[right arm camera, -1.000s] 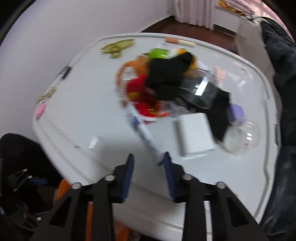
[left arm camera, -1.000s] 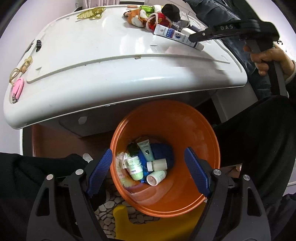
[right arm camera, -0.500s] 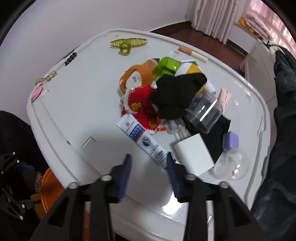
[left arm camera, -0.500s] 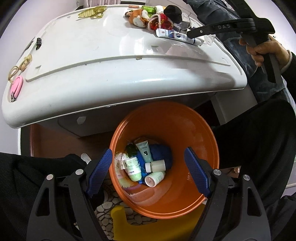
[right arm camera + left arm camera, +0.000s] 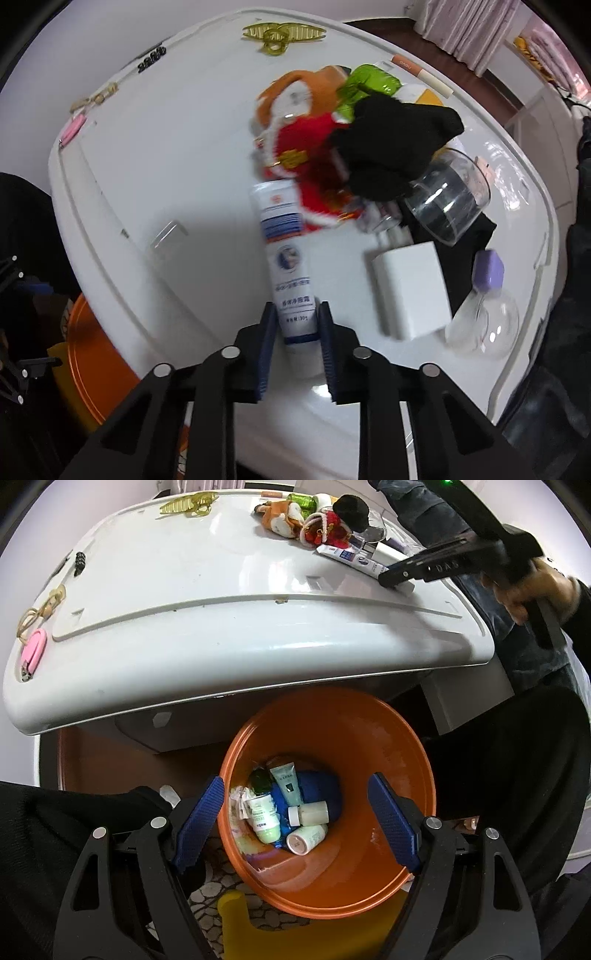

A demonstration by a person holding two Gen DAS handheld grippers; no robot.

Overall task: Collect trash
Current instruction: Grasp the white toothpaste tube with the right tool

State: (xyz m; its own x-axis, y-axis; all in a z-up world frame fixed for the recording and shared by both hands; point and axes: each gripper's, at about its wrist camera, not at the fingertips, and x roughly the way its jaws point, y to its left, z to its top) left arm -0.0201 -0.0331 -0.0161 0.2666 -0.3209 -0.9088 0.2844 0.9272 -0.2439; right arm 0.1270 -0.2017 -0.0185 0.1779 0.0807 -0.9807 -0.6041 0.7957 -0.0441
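Right gripper (image 5: pixel 294 325): jaws closed on the cap end of white tube (image 5: pixel 286 258), which lies on the white table (image 5: pixel 147 166). Tube print motion-blurred; only "30g" legible. Left gripper (image 5: pixel 295 812): jaws open, empty, above orange bin (image 5: pixel 388 760). Bin's rim cut off at 6 o'clock; bottle labels inside unreadable.

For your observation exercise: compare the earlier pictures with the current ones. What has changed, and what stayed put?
The right gripper came down over the white tube and shut on its near end. The left gripper stayed open above the orange bin; the bin's contents are unchanged.
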